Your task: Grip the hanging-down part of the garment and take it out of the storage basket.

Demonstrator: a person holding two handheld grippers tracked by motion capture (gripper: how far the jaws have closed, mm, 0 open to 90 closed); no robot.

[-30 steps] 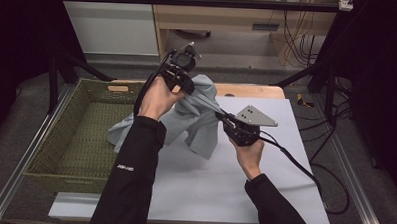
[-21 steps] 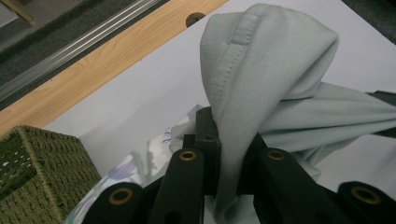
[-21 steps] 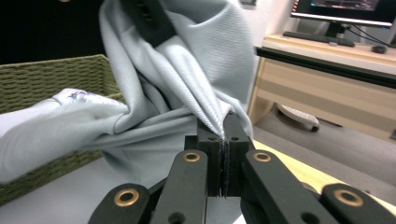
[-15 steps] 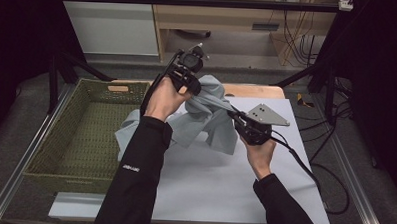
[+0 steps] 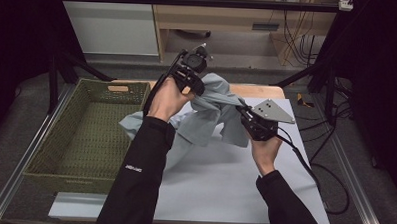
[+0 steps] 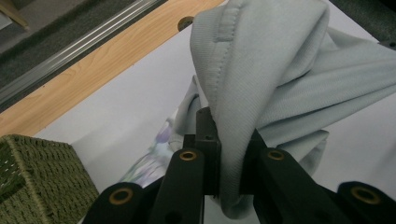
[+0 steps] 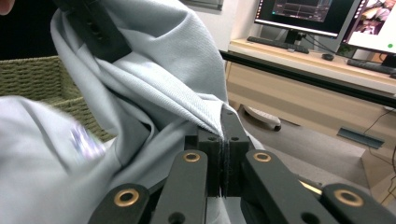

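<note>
the grey garment (image 5: 211, 110) is hanging in the air between the two grippers, its lower folds trailing onto the white table top (image 5: 224, 178) below them. the left gripper (image 5: 195, 84) is pinching a thick stitched hem, its jaws closed on a doubled fold of cloth that is bulging out on both sides. the right gripper (image 5: 246, 116) is clamping a thin edge, its jaws pressed nearly flat together with the fabric running up and away toward the other gripper. the knit looks soft, light and limp, so it is likely sagging wherever it is not held; seams and hems are probably the surest places to grip, since a single layer could slip. a woven green basket (image 5: 85, 133) is sitting beyond the left gripper's outer side, close to the trailing cloth, and its rim could be catching a dragging sleeve. a desk with monitors (image 7: 308, 14) is standing well beyond the right gripper.
</note>
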